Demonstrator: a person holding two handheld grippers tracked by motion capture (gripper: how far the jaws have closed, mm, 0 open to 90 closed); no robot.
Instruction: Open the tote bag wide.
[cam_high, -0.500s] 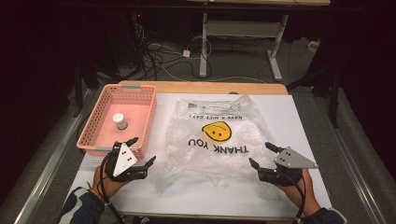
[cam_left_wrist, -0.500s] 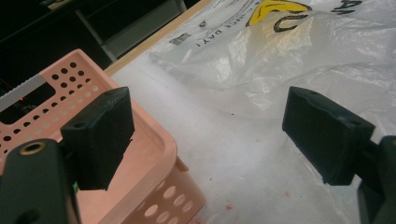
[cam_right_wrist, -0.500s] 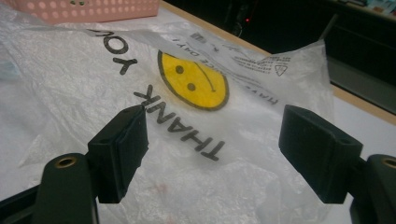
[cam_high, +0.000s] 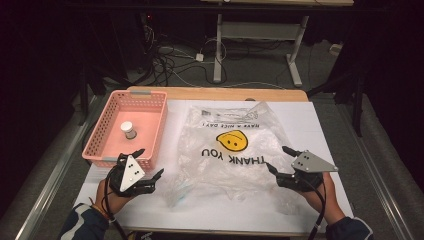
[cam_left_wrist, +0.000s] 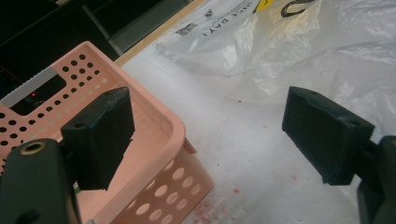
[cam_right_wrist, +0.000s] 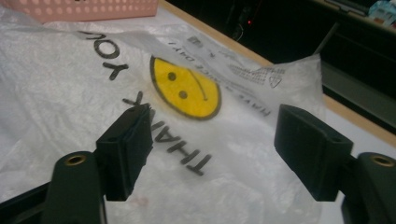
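Both claws stand with their jaws apart and nothing between them. Nearest the person, the left gripper (cam_high: 141, 167) hovers just off the near right corner of the pink basket (cam_high: 102, 134), one jaw over the basket's rim and the other over bare white table (cam_high: 210, 215). The right gripper (cam_high: 283, 160) hangs over the near right part of the clear plastic bag (cam_high: 235, 155), its jaws pointing across the "THANK YOU" print toward the yellow smiley face (cam_high: 232, 141).

Judging by this, the work looks barely begun: the bag lies flat and crumpled between the two claws, gripped by neither, and a small white-capped bottle (cam_high: 128, 129) stands inside the basket, just beyond the left gripper. Grasping the bag, opening it and perhaps loading the bottle all seem left to do.

Room is fair: open tabletop lies between the left gripper and the bag's near left edge. Beyond the bag, the table's wooden far edge (cam_high: 220, 94) drops to dark floor with cables.
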